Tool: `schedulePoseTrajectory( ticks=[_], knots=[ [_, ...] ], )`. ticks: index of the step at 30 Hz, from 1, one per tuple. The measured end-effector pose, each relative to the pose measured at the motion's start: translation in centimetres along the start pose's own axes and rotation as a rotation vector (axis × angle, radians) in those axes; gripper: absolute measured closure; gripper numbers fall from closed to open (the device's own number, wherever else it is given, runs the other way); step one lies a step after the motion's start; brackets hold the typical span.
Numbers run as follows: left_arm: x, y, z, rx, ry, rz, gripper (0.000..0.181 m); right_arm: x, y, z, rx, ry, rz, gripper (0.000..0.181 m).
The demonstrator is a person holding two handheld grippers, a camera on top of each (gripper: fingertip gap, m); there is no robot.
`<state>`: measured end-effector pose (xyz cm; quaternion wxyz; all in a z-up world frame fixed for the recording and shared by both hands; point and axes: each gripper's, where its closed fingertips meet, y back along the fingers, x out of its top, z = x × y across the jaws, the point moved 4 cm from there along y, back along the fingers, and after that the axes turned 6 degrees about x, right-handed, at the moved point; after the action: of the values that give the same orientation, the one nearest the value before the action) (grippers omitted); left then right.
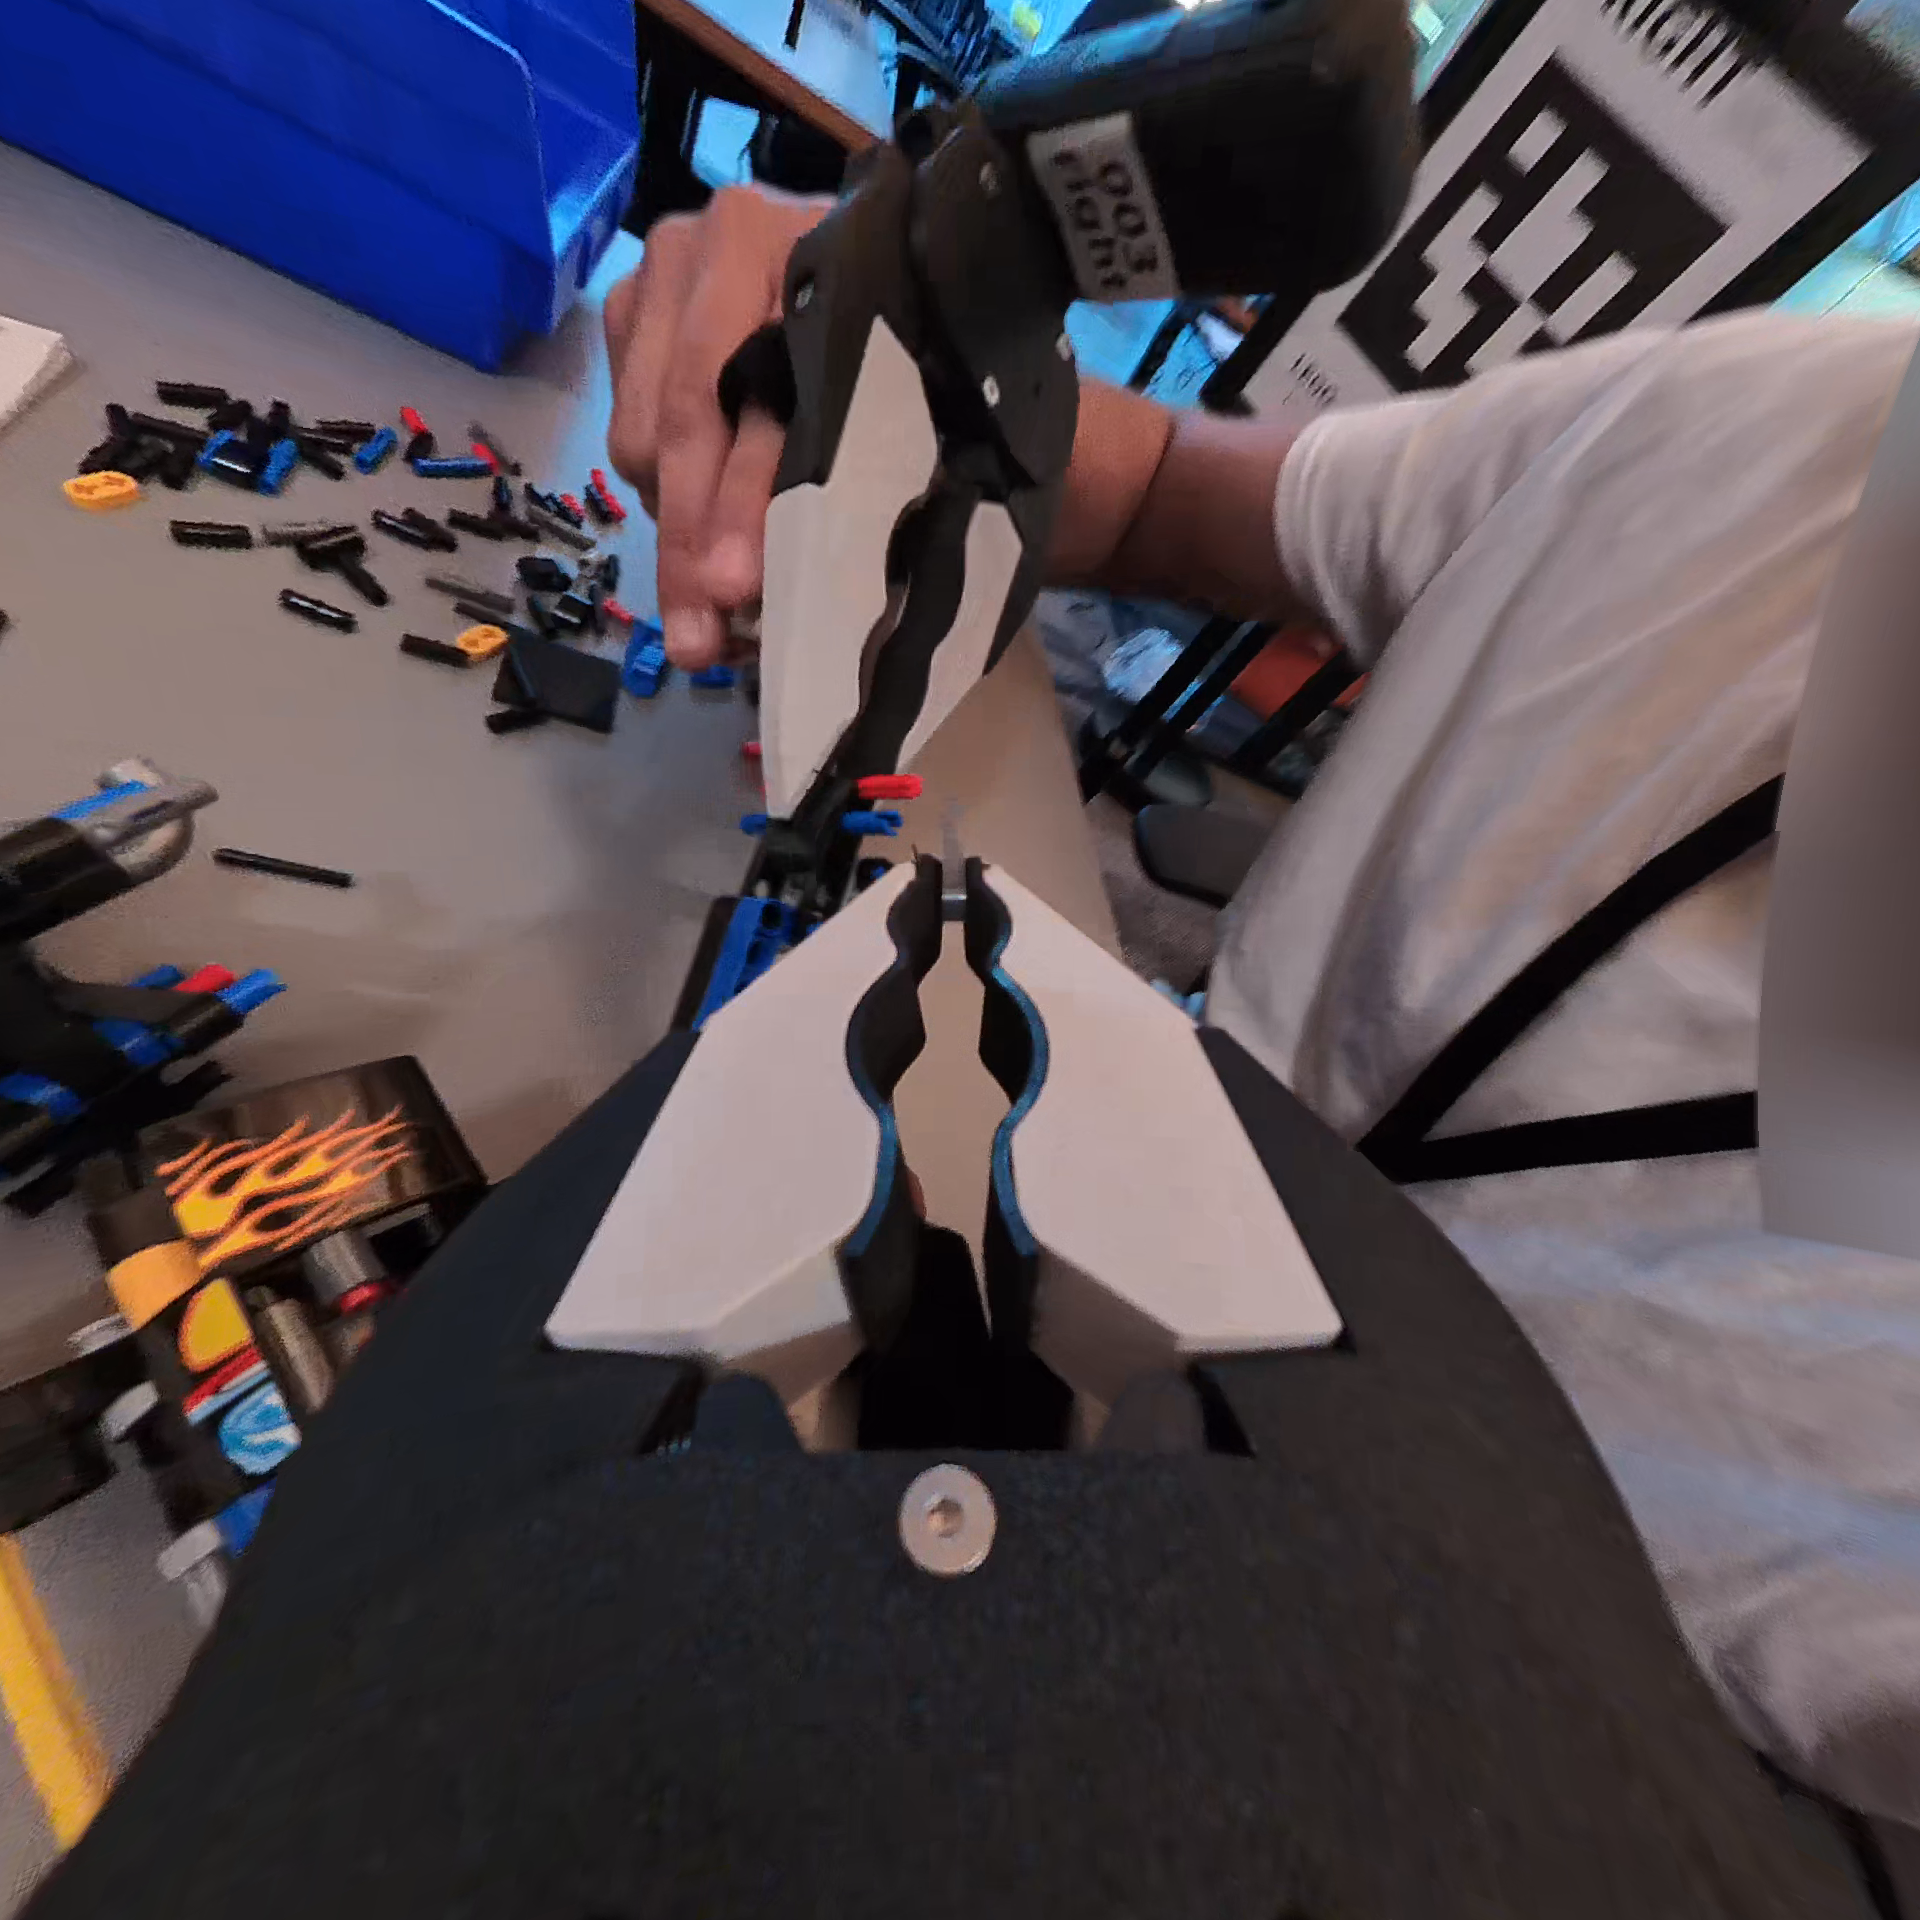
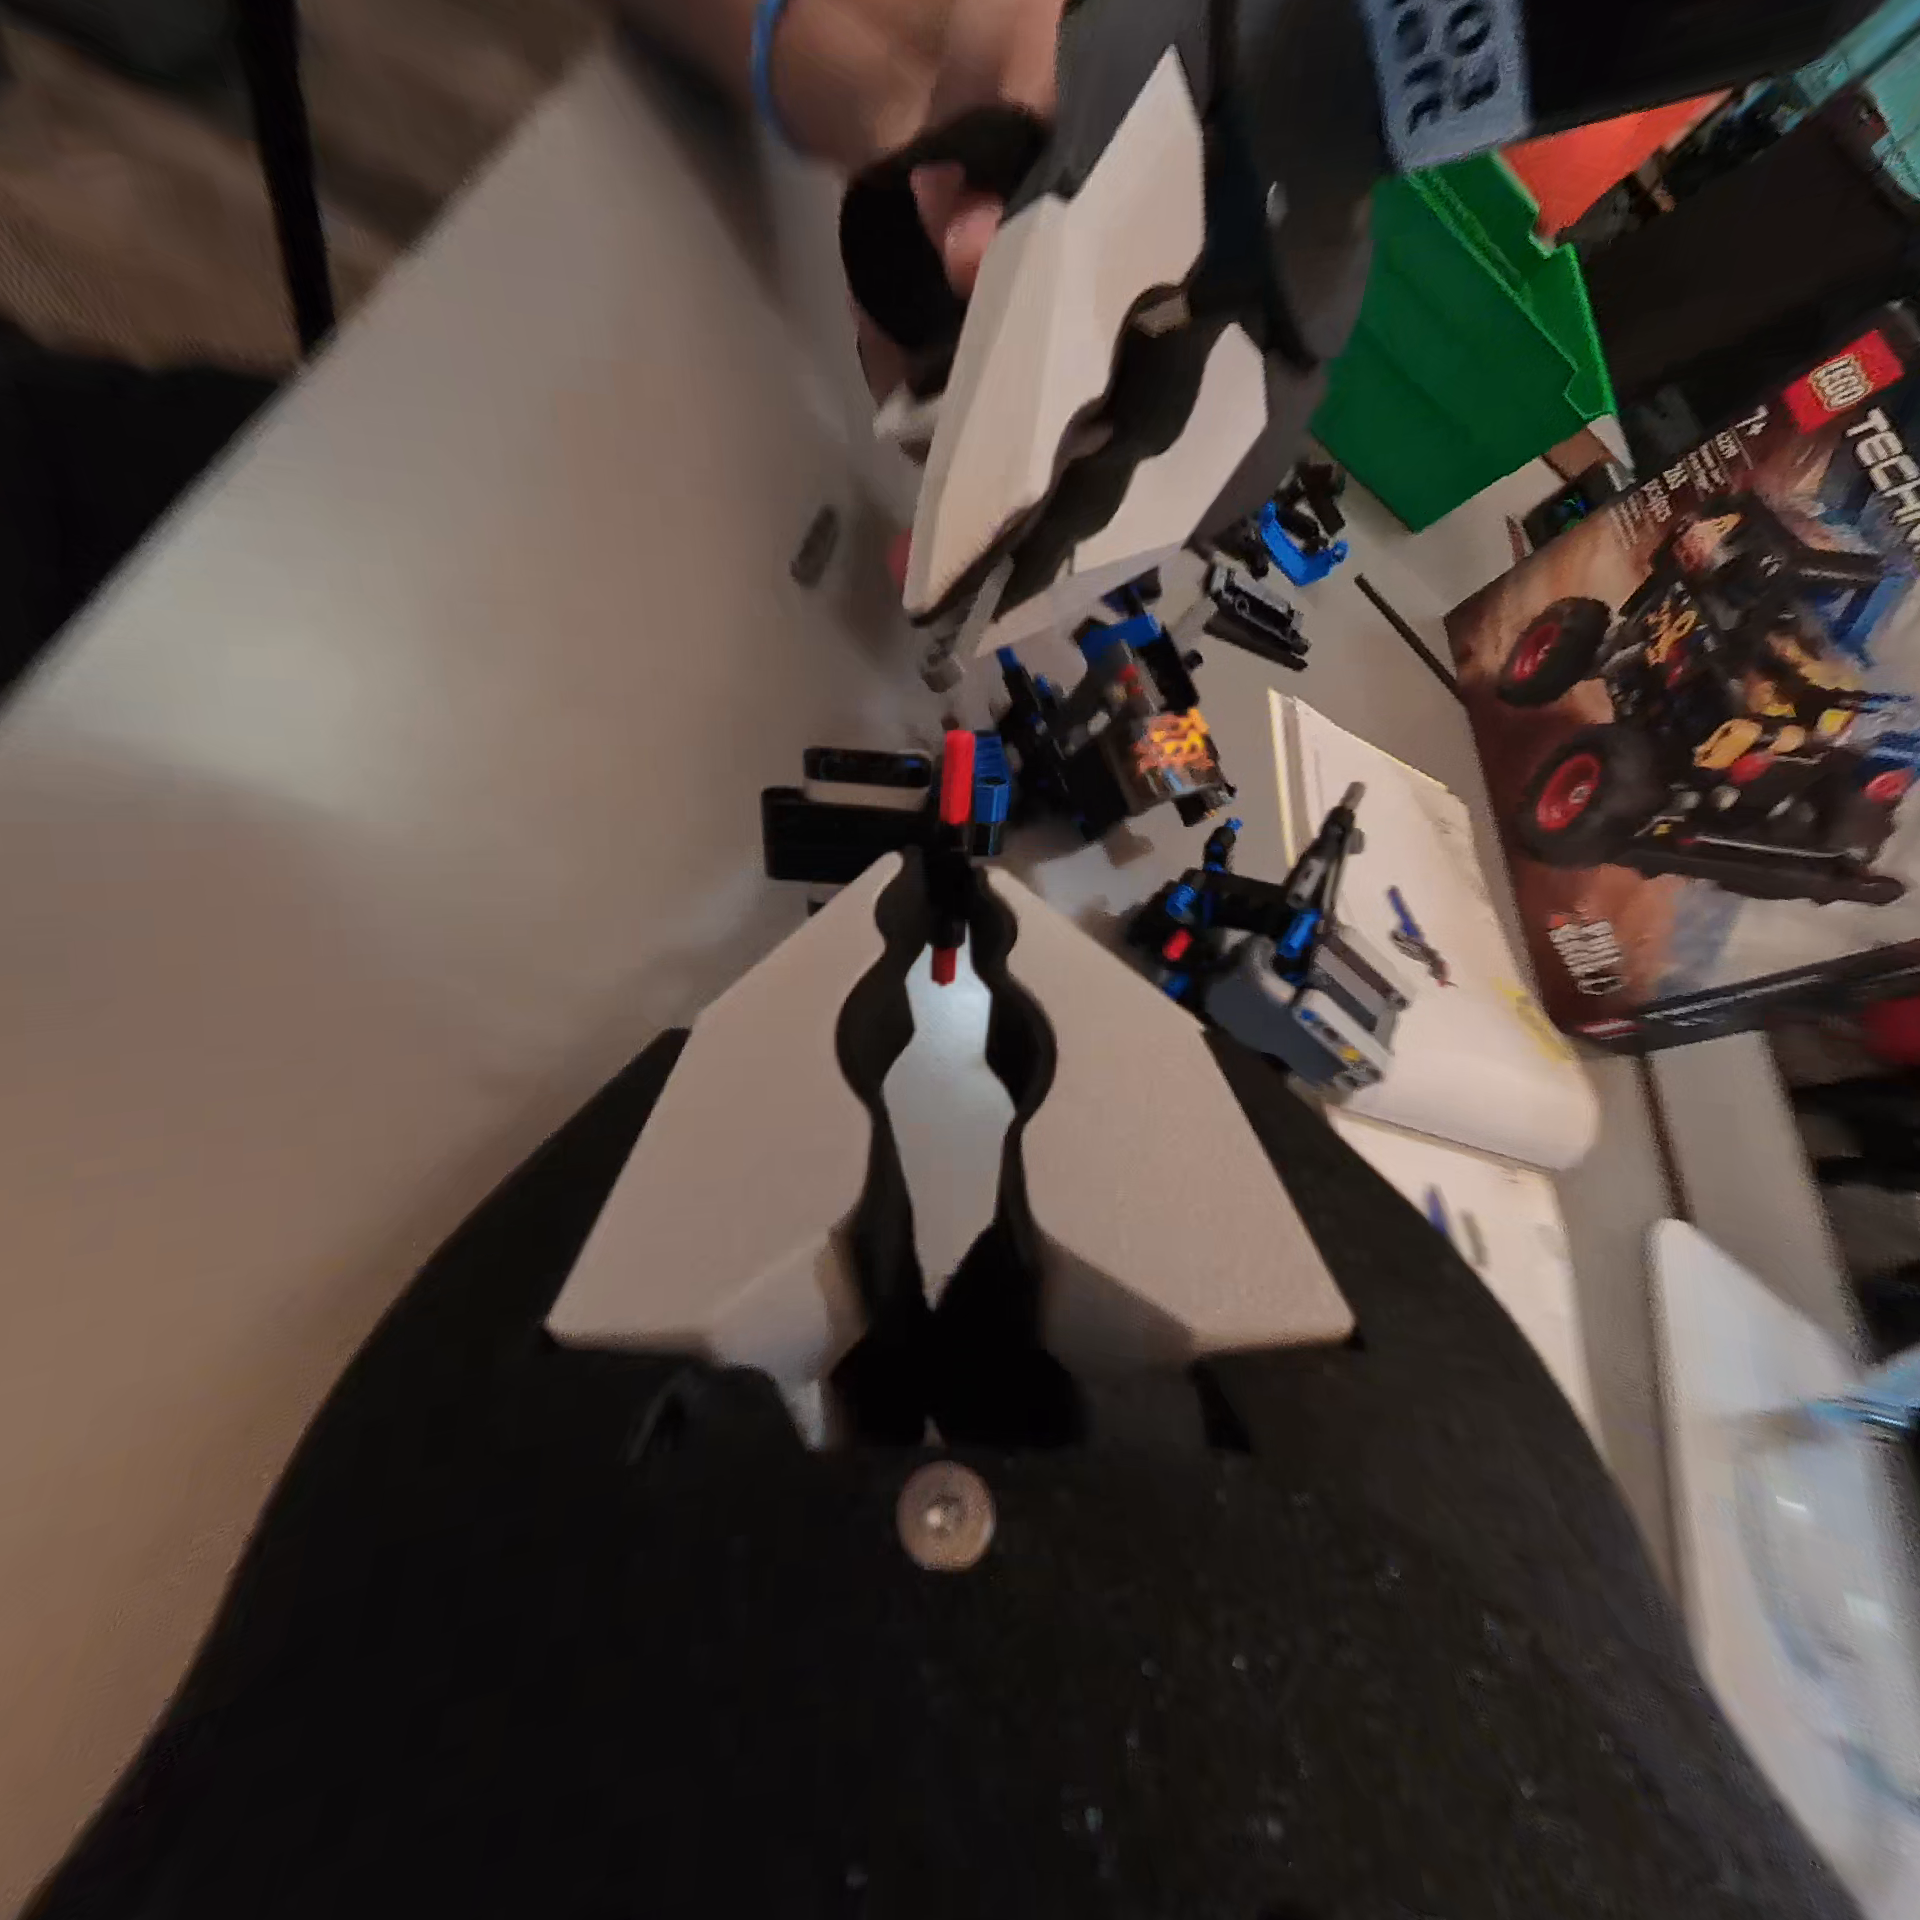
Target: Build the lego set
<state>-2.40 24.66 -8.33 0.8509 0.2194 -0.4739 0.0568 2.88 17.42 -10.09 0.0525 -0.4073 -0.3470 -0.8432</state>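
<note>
My left gripper (image 1: 948, 878) is shut on a small grey piece (image 1: 950, 840) that pokes out past its tips. My right gripper (image 1: 821, 790) comes down from above, shut on a black and blue lego assembly (image 1: 764, 935) with a red pin (image 1: 888, 787) and blue pins on its side. The grey piece is held just right of that assembly, close to the pins. In the right wrist view my right gripper (image 2: 945, 883) pinches the assembly (image 2: 831, 821) by a black stem. The left gripper (image 2: 940, 623) hangs above it with the grey piece (image 2: 940, 665).
Several loose black, blue, red and orange parts (image 1: 416, 520) lie on the grey table before a blue bin (image 1: 364, 156). A flame-decorated sub-assembly (image 1: 291, 1195) sits at left. In the right wrist view there are the set's box (image 2: 1714, 675), a booklet (image 2: 1403, 831), a grey-blue sub-assembly (image 2: 1288, 966) and a green bin (image 2: 1455, 364). The left gripper's tips are roughly 5 cm from the right gripper's.
</note>
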Motion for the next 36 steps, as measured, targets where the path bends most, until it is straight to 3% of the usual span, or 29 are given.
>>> schedulePoseTrajectory(
  ticks=[3,11,22,36],
  knots=[
    [0.2,0.0,0.0,-0.058,0.099,0.028,0.180,0.1,0.3,-0.3,0.006,-0.082,0.061,0.175],
    [-0.3,-0.9,0.0,-0.170,0.272,0.057,0.180,0.6,-0.2,-1.0,-0.073,0.045,0.011,0.175],
    [-0.1,-1.1,-0.1,-0.202,0.356,0.107,0.180,1.3,1.2,0.0,-0.128,0.049,0.071,0.175],
    [0.4,-0.8,-0.1,-0.247,0.358,0.146,0.180,1.0,1.0,-0.2,-0.187,0.157,-0.003,0.175]
  ],
)
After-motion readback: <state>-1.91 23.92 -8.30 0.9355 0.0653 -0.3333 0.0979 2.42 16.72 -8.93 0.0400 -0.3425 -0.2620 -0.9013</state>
